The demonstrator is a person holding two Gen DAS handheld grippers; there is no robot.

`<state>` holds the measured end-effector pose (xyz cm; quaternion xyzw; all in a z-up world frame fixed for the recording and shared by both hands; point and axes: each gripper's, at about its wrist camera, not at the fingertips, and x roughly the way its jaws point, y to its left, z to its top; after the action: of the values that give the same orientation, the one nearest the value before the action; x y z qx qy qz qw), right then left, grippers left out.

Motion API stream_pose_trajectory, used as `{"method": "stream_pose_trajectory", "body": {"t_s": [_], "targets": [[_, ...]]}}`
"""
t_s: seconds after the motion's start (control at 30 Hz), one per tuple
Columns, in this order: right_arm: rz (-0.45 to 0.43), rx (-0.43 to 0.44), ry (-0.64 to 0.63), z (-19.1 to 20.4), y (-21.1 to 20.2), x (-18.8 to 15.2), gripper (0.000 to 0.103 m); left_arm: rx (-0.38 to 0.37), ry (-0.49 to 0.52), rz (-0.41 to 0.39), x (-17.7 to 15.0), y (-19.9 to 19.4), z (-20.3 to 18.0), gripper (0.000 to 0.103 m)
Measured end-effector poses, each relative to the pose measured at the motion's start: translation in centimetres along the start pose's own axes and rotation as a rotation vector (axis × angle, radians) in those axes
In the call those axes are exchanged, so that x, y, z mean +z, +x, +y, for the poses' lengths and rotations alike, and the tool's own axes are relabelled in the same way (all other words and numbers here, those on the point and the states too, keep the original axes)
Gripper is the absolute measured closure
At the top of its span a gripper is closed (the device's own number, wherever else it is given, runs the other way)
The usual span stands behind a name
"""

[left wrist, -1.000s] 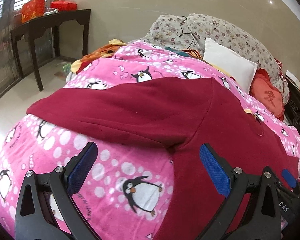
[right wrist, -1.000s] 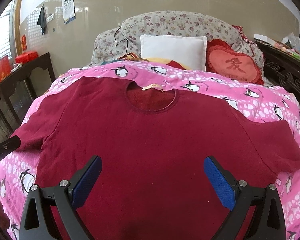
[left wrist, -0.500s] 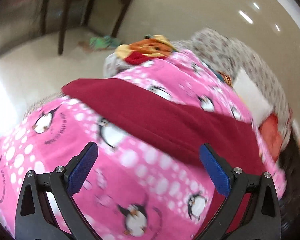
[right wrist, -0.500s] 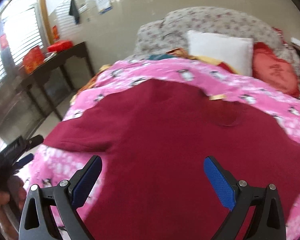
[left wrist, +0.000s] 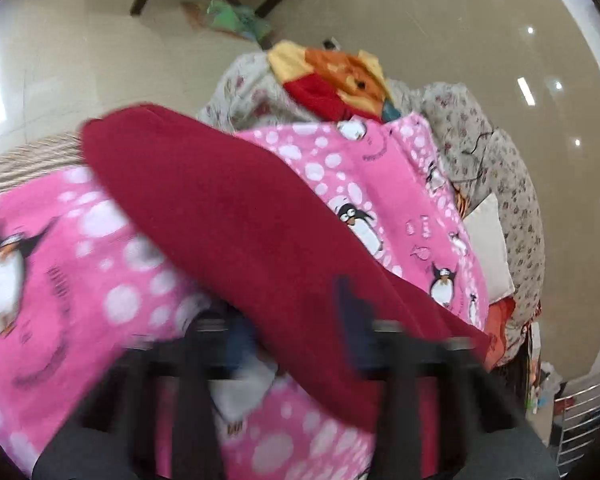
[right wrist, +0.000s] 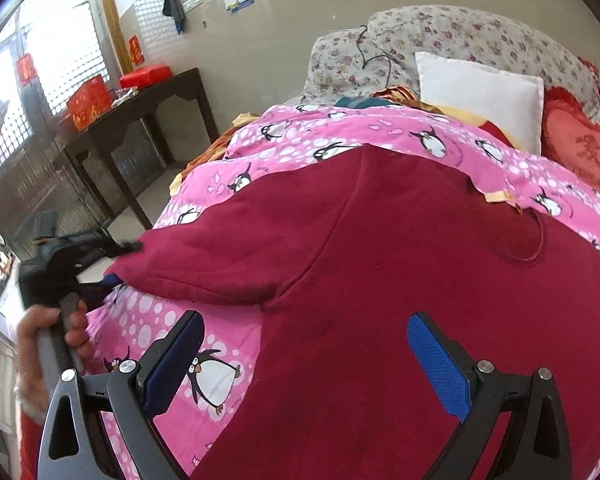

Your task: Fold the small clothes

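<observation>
A dark red sweater (right wrist: pixel 380 280) lies spread flat on a pink penguin blanket (right wrist: pixel 148 328), neck hole toward the pillows. Its left sleeve (right wrist: pixel 220 260) reaches the bed's left edge. There my left gripper (right wrist: pixel 124 264), held by a hand (right wrist: pixel 40 328), has its jaws closing on the cuff, one finger above and one below. In the left wrist view the sleeve (left wrist: pixel 240 220) runs down between the blurred fingers of the left gripper (left wrist: pixel 296 320). My right gripper (right wrist: pixel 304 344) hovers open over the sweater's lower left side, holding nothing.
A dark wooden table (right wrist: pixel 140 120) with red boxes (right wrist: pixel 90 104) stands left of the bed. A white pillow (right wrist: pixel 476 96), a red heart cushion (right wrist: pixel 580 152) and floral bedding (right wrist: pixel 440 36) fill the head end. Bright clothes (left wrist: pixel 332 80) are piled at the blanket's far left corner.
My left gripper rolled and slid out along the sleeve to its end, and its wide jaws came together there. The right gripper swung left, then held still, open throughout.
</observation>
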<state>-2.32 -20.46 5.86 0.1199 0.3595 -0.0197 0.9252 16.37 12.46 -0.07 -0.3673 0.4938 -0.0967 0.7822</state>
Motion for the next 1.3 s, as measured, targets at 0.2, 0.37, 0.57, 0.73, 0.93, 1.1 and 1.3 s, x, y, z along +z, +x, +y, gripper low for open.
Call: {"method": "stream_pose_trajectory", "body": {"t_s": [0.2,0.37,0.57,0.73,0.93,1.1,1.3], "targets": [[-0.059,-0.062,0.027,-4.0,-3.5,0.3,0.002,-0.043,0.180,-0.127,-2.6,-4.5,-5.1,0.093],[-0.099,-0.138,0.078,-8.4,-6.4,0.1,0.002,-0.246,0.442,-0.144,-8.7,-8.8,-15.4,0.093],[-0.110,-0.230,0.198,-15.2,-8.9,-1.8,0.002,-0.405,0.733,0.007,-19.6,-6.2,-25.3,0.093],[-0.082,-0.310,0.284,-20.0,-10.0,-4.0,0.002,-0.459,0.896,0.258,-27.2,1.2,-27.7,0.069],[-0.099,-0.311,0.281,-20.8,-11.0,-4.2,0.002,-0.385,1.003,0.288,-28.4,0.5,-25.9,0.043],[-0.099,-0.250,0.212,-18.6,-9.2,-2.8,0.002,-0.226,0.988,0.054,-24.0,-3.8,-22.1,0.021],[-0.065,-0.226,0.012,-12.5,-5.6,-0.7,0.002,-0.018,0.889,-0.002,-20.7,-2.1,-17.4,0.021]]}}
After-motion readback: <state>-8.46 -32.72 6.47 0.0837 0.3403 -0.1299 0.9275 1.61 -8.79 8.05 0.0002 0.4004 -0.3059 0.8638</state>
